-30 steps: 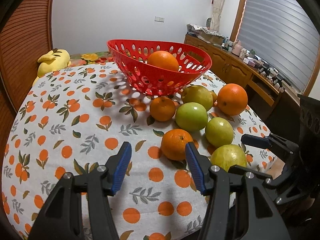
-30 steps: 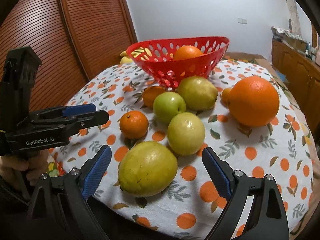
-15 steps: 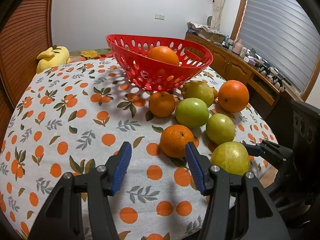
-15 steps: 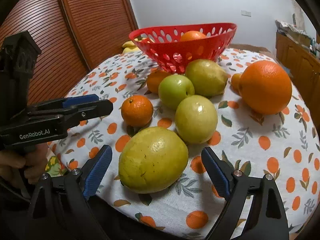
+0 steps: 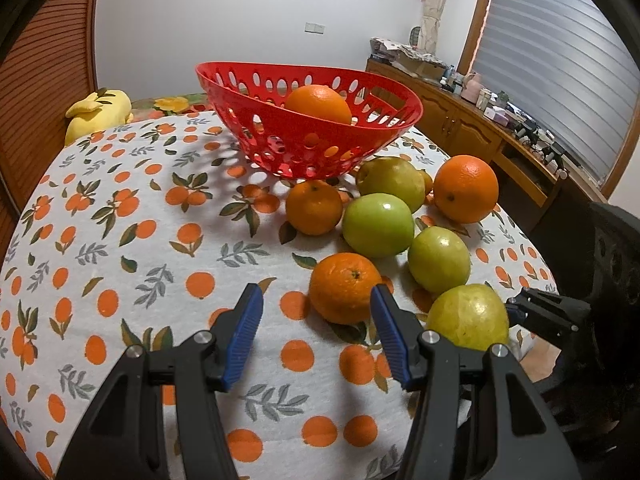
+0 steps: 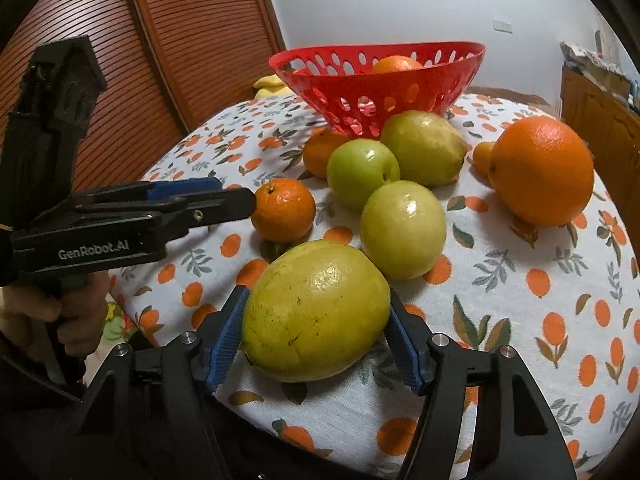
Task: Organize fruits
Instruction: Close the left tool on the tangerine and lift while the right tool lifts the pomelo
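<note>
The right tool [image 6: 316,334] had just been closing and now clasped the big yellow-green fruit [image 6: 316,312] at the worktop's [image 6: 520,320] near edge, where a second before its jaws stood wide. The left tool [image 5: 316,336] hung parted, empty, beside a small orange [image 5: 345,287]. The basket [image 5: 308,136] half hid one orange [image 5: 318,103].

We are seeing only the top of the orange [image 6: 397,65] above the basket [image 6: 460,76] wall, and a small orange fruit [image 6: 482,156] is hiding behind the big orange [image 6: 542,172].
</note>
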{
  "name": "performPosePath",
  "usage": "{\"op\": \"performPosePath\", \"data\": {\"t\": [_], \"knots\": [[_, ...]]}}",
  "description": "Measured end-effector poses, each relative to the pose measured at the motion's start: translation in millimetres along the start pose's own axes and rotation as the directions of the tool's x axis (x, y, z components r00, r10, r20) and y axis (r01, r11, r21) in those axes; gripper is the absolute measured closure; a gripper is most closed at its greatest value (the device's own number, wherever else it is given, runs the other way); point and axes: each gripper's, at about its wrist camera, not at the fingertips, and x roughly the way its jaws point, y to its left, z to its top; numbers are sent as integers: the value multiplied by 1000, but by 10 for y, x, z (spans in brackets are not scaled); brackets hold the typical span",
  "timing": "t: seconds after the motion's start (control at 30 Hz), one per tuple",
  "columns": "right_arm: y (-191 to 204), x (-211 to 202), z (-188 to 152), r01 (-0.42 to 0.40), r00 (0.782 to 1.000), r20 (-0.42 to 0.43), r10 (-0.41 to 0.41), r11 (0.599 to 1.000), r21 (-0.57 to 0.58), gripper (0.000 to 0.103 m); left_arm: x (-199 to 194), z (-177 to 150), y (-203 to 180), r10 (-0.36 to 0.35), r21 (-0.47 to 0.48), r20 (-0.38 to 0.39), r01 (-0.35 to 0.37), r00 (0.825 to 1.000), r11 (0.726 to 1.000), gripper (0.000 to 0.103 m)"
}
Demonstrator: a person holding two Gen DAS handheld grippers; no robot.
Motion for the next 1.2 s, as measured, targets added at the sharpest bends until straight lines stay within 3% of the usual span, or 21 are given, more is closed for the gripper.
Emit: {"op": "performPosePath", "data": {"t": [0.9,0.97,1.2], "knots": [[-174,-570,456,89,982,167,-83,996,-29,36,434,95,-215,-19,47,-62,22,998,999,47],[-180,-570,457,90,982,168,-84,996,-29,36,444,92,-213,-18,52,-58,21,998,998,57],[-215,-550,453,95,982,163,-90,995,-24,36,379,98,-168,-21,55,-31,23,999,998,59]]}}
